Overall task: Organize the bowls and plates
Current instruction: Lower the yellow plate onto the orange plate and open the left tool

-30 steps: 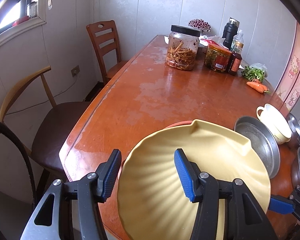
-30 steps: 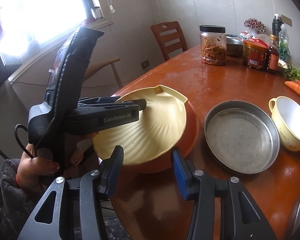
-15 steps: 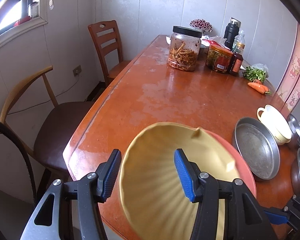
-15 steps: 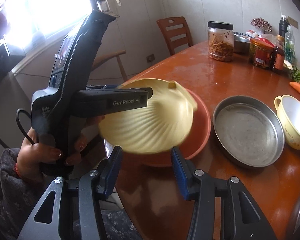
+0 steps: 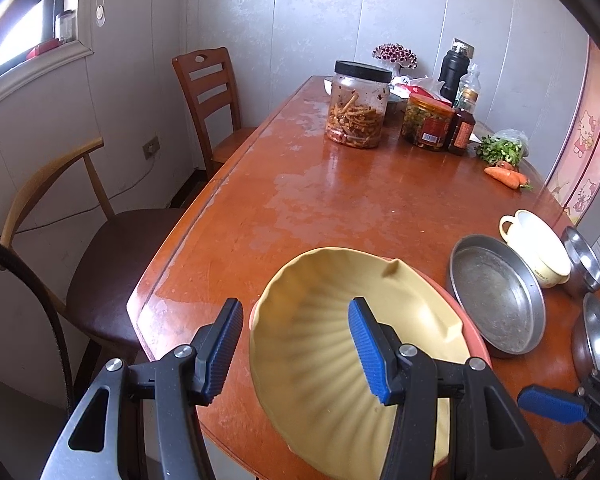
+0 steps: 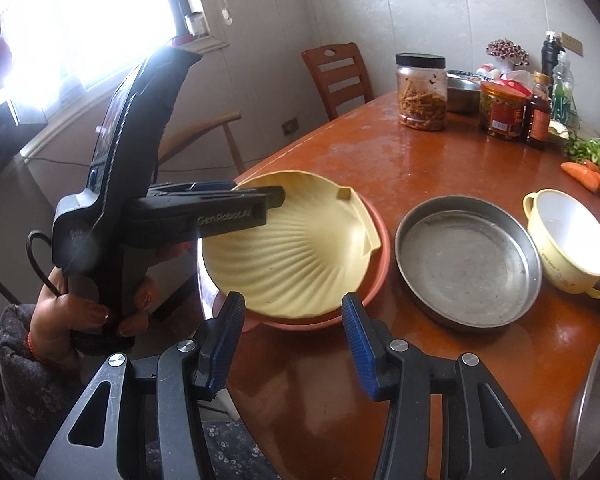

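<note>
A cream shell-shaped plate [image 5: 324, 344] [image 6: 296, 248] lies in a red-orange plate [image 5: 466, 320] [image 6: 376, 248] at the near corner of the wooden table. My left gripper [image 5: 296, 352] is open, its jaws either side of the shell plate's near rim; it also shows in the right wrist view [image 6: 260, 196]. My right gripper [image 6: 292, 344] is open and empty, just in front of the stacked plates. A round metal pan [image 5: 496, 292] [image 6: 466, 260] sits to their right. A cream two-handled bowl [image 5: 538, 246] [image 6: 566, 236] stands beyond it.
Steel bowls [image 5: 596, 332] crowd the right table edge. Jars [image 5: 358, 108], bottles [image 5: 462, 128], greens and carrots [image 5: 504, 176] stand at the far end. Two chairs [image 5: 212, 100] stand along the left side. The table [image 5: 340, 200] has bare surface in its middle.
The shell plate was tilted and lifted, then came down flat into the red-orange plate. The left gripper has let go of it. The right gripper has stayed in place.
</note>
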The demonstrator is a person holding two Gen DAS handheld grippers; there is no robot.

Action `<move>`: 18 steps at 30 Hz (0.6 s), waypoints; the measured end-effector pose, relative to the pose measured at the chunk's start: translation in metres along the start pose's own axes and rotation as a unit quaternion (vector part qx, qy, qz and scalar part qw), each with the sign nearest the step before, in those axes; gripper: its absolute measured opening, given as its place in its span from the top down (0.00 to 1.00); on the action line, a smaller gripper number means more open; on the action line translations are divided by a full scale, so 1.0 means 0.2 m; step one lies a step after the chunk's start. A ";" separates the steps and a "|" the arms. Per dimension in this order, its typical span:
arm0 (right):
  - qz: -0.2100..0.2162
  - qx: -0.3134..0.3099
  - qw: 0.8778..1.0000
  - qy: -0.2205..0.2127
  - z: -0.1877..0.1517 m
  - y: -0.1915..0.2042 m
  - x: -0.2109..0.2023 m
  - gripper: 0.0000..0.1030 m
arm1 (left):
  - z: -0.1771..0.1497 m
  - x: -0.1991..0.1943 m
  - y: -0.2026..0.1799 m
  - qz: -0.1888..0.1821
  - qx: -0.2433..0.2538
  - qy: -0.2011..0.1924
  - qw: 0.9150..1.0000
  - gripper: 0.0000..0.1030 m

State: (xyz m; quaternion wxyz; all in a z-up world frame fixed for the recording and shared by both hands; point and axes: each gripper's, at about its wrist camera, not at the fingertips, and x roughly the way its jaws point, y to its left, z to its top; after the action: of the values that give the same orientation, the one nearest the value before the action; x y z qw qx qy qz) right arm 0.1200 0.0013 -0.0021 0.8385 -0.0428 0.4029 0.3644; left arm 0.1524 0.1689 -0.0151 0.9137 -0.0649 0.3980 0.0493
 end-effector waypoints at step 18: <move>-0.024 0.020 0.999 -0.027 -0.02 -0.08 -0.15 0.49 | 0.00 -0.12 -0.04 0.025 -0.003 -0.019 1.000 0.43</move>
State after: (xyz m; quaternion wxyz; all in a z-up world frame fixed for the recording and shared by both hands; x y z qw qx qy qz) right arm 0.1152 -0.0302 0.0126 0.8582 -0.0260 0.3867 0.3366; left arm 0.1366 0.1597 0.0027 0.9196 -0.0565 0.3816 0.0741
